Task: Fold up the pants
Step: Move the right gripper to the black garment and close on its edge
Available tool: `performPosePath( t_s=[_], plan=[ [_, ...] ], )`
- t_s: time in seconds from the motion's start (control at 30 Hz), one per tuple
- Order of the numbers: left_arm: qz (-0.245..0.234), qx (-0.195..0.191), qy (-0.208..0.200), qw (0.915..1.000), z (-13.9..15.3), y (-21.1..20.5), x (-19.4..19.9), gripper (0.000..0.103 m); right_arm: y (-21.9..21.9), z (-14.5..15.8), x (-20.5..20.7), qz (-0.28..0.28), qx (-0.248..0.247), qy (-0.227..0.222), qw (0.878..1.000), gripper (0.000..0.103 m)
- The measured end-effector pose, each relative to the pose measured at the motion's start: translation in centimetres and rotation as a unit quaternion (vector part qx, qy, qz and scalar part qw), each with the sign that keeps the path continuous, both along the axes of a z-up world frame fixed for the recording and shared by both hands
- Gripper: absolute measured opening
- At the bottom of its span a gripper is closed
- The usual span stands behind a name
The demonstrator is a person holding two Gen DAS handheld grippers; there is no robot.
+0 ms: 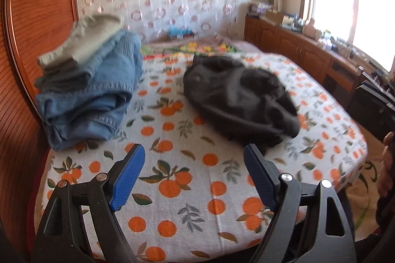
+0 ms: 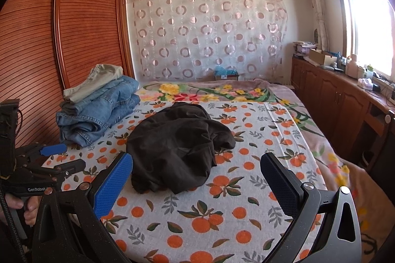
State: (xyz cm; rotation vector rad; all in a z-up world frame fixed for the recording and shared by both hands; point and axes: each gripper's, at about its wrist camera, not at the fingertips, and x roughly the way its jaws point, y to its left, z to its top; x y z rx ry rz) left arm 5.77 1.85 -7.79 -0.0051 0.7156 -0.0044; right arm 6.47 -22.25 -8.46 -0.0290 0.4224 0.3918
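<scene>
Nearest, the left claw (image 1: 193, 151) and right claw (image 2: 196, 161) hang spread and empty over the orange-print bedsheet (image 2: 222, 213). Just beyond lies the crumpled black pants (image 2: 177, 139), untouched. Pinching blindly may catch several layers and drag the heap. Farther left, a stack of folded blue jeans (image 2: 98, 109).

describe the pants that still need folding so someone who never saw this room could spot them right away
Start at the bed with the orange-fruit print sheet. In the middle of that sheet lies a crumpled black pair of pants, an unfolded heap. Unlike the stack of folded clothes by the wooden wardrobe, blue jeans with a beige garment on top, it is dark, shapeless and alone.
</scene>
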Motion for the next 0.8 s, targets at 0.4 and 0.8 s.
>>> performPosePath(
  t_s=[0.4,0.8],
  plan=[
    [-0.012,0.013,0.059,0.9981,-3.5,1.5,3.6,0.083,2.0,-1.8,4.0,0.040,-0.030,0.031,0.998,0.103],
    [-0.008,0.019,0.059,0.9980,-3.4,4.2,5.9,0.083,4.8,-3.5,7.9,0.107,-0.055,0.099,0.988,0.075]
  ],
)
